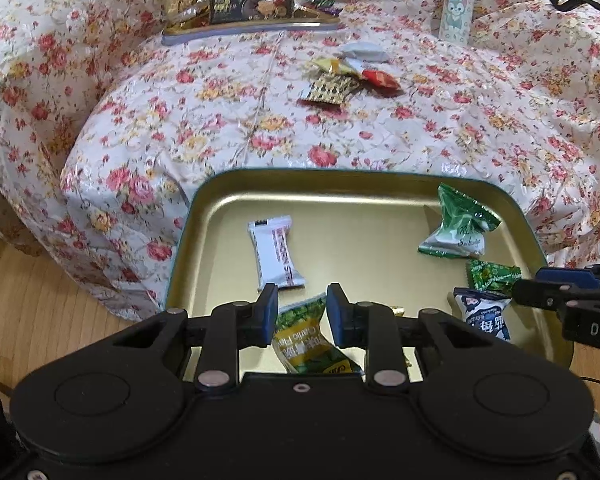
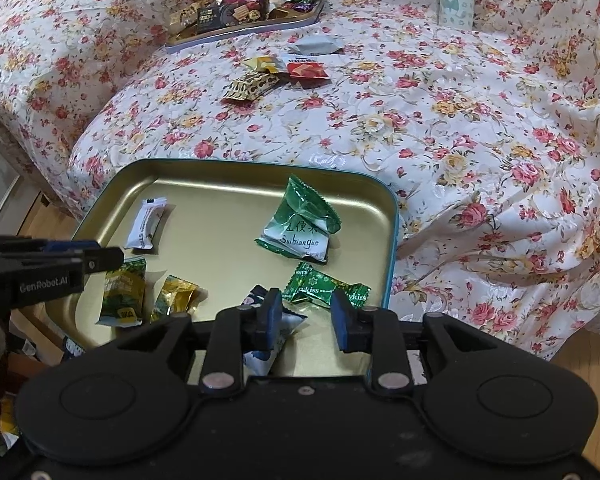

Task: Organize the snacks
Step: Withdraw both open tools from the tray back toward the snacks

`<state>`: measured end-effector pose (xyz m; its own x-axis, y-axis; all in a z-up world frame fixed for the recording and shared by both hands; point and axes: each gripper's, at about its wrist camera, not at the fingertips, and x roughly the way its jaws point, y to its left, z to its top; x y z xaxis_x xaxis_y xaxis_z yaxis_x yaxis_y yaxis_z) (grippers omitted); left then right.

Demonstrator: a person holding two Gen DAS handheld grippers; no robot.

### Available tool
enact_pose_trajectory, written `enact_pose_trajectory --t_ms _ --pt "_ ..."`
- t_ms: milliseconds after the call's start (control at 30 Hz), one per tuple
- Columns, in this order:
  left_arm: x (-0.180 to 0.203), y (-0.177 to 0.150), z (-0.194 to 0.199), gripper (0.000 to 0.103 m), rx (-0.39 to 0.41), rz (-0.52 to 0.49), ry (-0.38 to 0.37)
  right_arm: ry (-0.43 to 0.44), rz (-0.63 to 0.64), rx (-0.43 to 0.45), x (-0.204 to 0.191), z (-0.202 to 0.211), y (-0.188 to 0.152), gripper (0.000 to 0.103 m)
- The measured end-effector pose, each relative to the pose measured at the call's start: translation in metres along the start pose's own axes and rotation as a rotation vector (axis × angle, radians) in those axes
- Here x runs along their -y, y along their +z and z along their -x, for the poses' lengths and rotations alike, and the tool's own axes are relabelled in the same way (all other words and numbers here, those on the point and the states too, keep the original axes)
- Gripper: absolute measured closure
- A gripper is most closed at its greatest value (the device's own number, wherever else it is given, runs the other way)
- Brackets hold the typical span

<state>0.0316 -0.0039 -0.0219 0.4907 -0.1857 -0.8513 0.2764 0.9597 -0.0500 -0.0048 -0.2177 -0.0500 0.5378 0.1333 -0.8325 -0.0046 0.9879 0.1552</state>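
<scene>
A gold tin tray (image 1: 340,174) (image 2: 240,164) sits at the near edge of the flowered bedspread. In it lie a white bar (image 1: 276,252), a green pouch (image 2: 300,224), a green candy (image 2: 324,290), a gold candy (image 2: 176,298), a blue-and-white packet (image 2: 290,320) and a green-yellow packet (image 1: 304,340). My left gripper (image 1: 303,308) hangs over the green-yellow packet. Its pads stand slightly apart beside the packet's top edge, without a clear press. My right gripper (image 2: 305,312) is open over the tray's near right. The blue-and-white packet lies under its left finger, not gripped.
Several loose wrapped snacks (image 1: 340,80) (image 2: 276,74) lie mid-bed. A second tray (image 1: 252,12) heaped with snacks sits at the back. A pale bottle (image 1: 456,8) stands at the back right. Wooden floor (image 1: 40,280) shows to the left, below the bed edge.
</scene>
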Motion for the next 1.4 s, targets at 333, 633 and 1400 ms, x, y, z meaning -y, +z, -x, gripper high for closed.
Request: enact_pose_trajectory --t_ms 333,633,1400 --pt "0.0 0.017 0.024 0.046 0.197 -0.078 0.02 -0.013 0.093 0.053 -0.007 0.014 0.013 0.061" --pt "-0.004 0.044 0.029 0.041 0.353 -0.104 0.051 -0.029 0.136 0.214 -0.006 0.024 0.051 0.053" --pt "-0.001 0.09 -0.035 0.025 0.461 -0.221 0.105 -0.088 0.108 0.43 0.011 -0.036 0.13 0.02"
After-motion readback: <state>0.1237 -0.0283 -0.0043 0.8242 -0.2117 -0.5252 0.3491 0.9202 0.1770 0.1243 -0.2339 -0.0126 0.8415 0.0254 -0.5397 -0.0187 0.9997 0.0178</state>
